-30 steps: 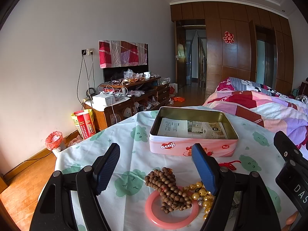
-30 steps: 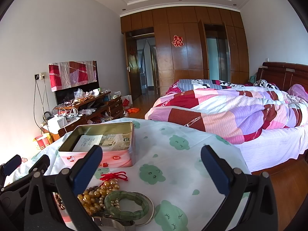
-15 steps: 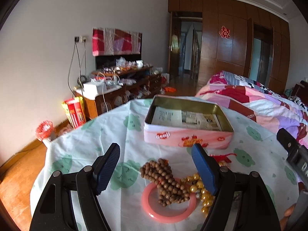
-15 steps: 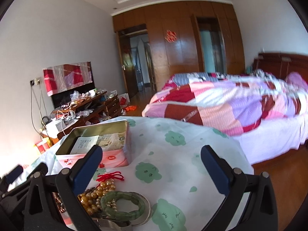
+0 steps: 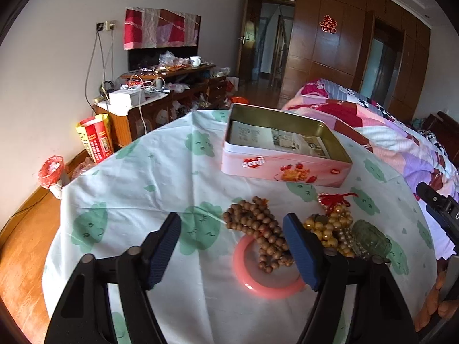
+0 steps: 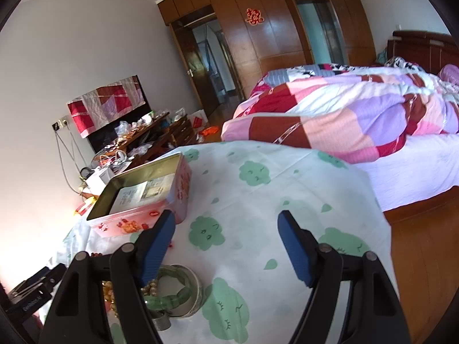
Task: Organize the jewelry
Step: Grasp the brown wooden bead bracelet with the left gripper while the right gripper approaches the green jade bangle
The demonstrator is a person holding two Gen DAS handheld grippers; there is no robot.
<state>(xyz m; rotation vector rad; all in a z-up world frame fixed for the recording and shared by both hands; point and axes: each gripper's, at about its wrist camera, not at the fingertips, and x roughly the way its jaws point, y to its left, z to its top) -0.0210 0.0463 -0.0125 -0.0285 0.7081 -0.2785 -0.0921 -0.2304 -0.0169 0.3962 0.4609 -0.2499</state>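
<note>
A jewelry pile lies on the round table's white cloth (image 5: 149, 189): a brown wooden bead string (image 5: 255, 226) over a pink bangle (image 5: 258, 283), yellow beads (image 5: 332, 229) with a red tassel (image 5: 334, 199), and a green bangle (image 5: 370, 238). An open pink tin (image 5: 281, 169) with papers inside stands behind them. My left gripper (image 5: 232, 246) is open above the cloth, its right finger at the wooden beads. My right gripper (image 6: 226, 246) is open over bare cloth; the green bangle (image 6: 169, 295) and a silver bangle (image 6: 195, 295) lie by its left finger. The tin (image 6: 143, 200) is at left.
A bed with a patchwork quilt (image 6: 358, 109) lies to the right of the table. A cluttered wooden TV stand (image 5: 160, 100) stands along the left wall. The right gripper's body (image 5: 441, 209) shows at the left view's right edge.
Both grippers have tilted and moved nearer to the table. The left view now looks down more on the jewelry pile; the right gripper swung right. Jaws stayed open.
</note>
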